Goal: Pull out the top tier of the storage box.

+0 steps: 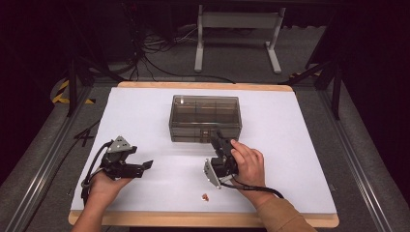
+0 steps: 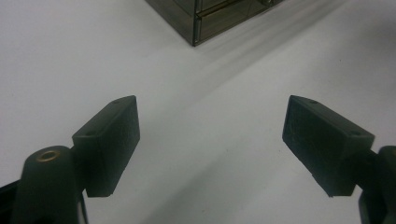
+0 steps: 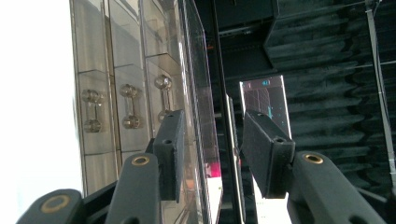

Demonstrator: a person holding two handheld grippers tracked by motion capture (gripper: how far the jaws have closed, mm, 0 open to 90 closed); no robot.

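Note:
A smoky clear drawer box (image 1: pixel 205 116) stands in the middle of the white table top (image 1: pixel 140 111). My right gripper (image 1: pixel 216 137), rolled on its side in a hand, points at the box's front face. In the right gripper view its jaws (image 3: pixel 212 149) stand apart close to the drawer fronts (image 3: pixel 126 70) with their small knobs (image 3: pixel 93 109); the box's upper edge runs through the gap, with space beside the pads. My left gripper (image 1: pixel 143 162) rests low at the left, pointing right. Its jaws (image 2: pixel 212 144) are wide apart over bare table, with the box corner (image 2: pixel 210 18) farther off.
A small reddish bit (image 1: pixel 205 196) lies near the table's front edge, between the hands. The table has a wooden rim (image 1: pixel 203 220). Behind it are cables on the floor and a white table frame (image 1: pixel 237 29).

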